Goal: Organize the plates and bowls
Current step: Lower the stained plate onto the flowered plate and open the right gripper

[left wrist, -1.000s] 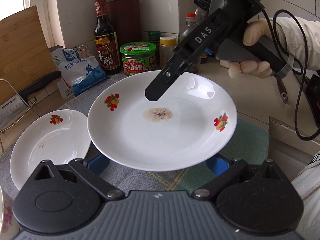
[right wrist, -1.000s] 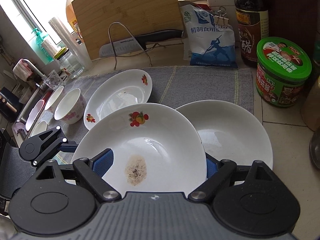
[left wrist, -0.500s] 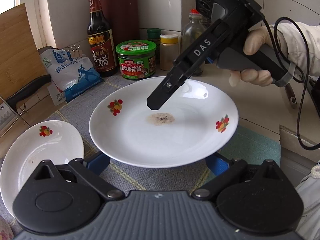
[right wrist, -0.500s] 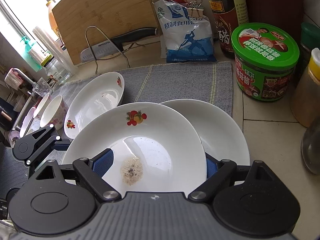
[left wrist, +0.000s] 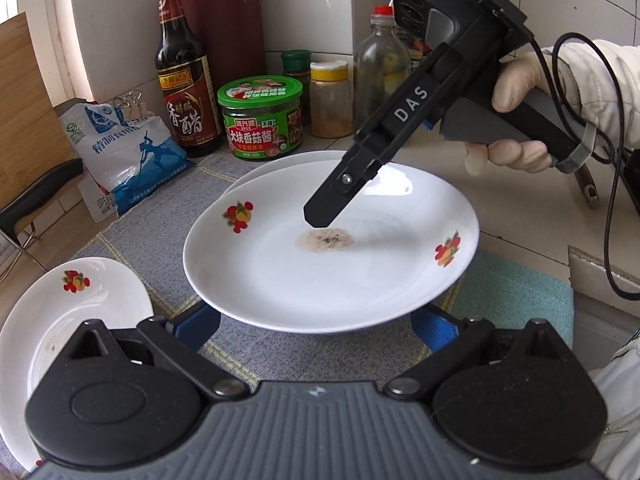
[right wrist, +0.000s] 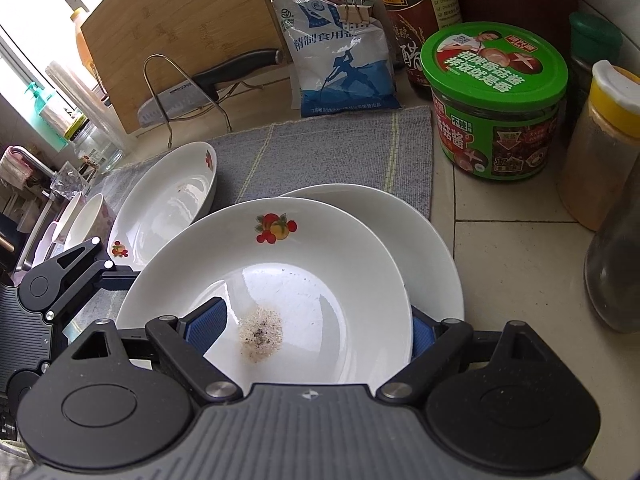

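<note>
A white plate with fruit prints and a brown stain (left wrist: 328, 264) (right wrist: 280, 280) hangs above the mat, over a plain white plate (left wrist: 280, 162) (right wrist: 424, 248). My right gripper (right wrist: 316, 332) is shut on the stained plate's rim, one blue pad (right wrist: 208, 324) over it, the other finger below; in the left wrist view its finger (left wrist: 340, 188) reaches onto the plate. My left gripper (left wrist: 316, 328) is open, its blue pads (left wrist: 196, 326) under the plate's near edge. A second fruit plate (left wrist: 60, 320) (right wrist: 168, 200) lies at the left.
A grey mat (right wrist: 328, 148) covers the counter. Behind stand a salt bag (left wrist: 124, 148), vinegar bottle (left wrist: 180, 80), green sauce jar (right wrist: 496, 100), spice jars (left wrist: 330, 98), cutting board (right wrist: 180, 36) and knife on a wire rack (right wrist: 216, 76). Bowls (right wrist: 86, 216) sit far left.
The stained plate, held by my right gripper, has moved toward the back right and now overlaps the plain white plate. My left gripper followed beneath it.
</note>
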### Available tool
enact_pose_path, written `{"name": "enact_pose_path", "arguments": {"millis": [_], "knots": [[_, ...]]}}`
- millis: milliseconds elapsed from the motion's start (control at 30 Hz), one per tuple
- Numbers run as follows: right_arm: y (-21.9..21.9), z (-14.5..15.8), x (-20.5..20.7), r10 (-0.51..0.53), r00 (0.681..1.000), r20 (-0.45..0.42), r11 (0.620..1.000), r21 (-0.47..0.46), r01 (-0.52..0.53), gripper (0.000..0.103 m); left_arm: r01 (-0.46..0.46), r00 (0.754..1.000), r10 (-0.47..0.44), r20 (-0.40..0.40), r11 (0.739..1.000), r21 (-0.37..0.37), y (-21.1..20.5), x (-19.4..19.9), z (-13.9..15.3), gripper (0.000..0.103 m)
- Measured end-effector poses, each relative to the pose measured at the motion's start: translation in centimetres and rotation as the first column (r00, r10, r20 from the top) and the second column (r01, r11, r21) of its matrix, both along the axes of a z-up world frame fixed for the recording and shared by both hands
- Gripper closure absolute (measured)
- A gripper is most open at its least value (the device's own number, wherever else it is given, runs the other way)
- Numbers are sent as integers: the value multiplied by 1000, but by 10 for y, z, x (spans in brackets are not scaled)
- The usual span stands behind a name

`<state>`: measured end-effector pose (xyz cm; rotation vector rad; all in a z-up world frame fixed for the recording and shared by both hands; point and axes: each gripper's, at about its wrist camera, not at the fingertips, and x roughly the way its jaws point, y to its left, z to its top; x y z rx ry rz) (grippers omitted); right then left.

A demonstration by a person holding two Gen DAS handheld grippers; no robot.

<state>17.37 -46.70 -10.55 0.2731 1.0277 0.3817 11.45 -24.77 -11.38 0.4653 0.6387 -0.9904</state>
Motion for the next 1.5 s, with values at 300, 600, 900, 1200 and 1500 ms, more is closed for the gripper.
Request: {"name": "enact_pose_path", "arguments": {"millis": [300,600,900,1200,1500], "knots": [[-5,7,-7,-20,1000,10,1000,-7,20,9,22,1000,-22,0,1000,1,-3,3,-3,2],[-10,16,-22,-66,998,23,998,-17,67,9,36,999,-36,-9,999,-20,-2,7,-5,2],[-6,26,-35,-99,994,44,992,-73,102,9,44,999,-43,13,999,-26,-2,5,-4,3],[1,29,-44,-120,992,43,984,-130,124,9,22,1000,-21,15,999,-46,6,1,-3,3],[8,25,-52,-143,989,37,973,-180,147,5,-18,1000,20,21,997,-81,25,-11,7,2]]}}
